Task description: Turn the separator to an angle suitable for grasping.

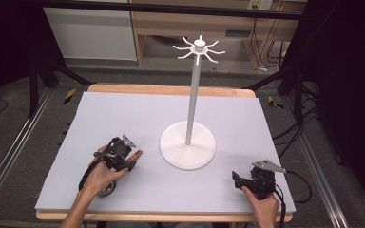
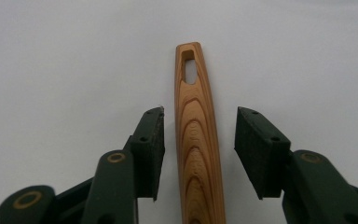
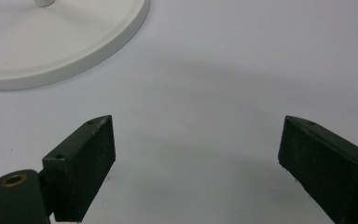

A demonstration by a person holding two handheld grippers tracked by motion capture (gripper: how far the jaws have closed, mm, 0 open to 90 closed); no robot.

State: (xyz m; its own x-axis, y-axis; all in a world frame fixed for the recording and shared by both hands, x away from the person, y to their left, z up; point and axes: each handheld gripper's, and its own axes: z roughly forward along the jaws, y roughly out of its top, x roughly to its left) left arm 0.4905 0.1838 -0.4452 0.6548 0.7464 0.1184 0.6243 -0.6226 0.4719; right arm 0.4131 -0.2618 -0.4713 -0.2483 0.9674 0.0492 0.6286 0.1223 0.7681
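Left gripper view: claw (image 2: 199, 135) straddles wooden handle (image 2: 196, 140)

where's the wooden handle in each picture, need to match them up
High view: the wooden handle pokes out of the left gripper, left of the white stand base.
Left gripper view: centre, running upward between the open jaws.
Right gripper view: not in it.
Shared landmark: the pale mat.

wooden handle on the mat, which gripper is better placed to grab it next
Left. The left gripper is open with the wooden handle lying between its jaws. The right gripper is open over bare mat, beside the stand's base.
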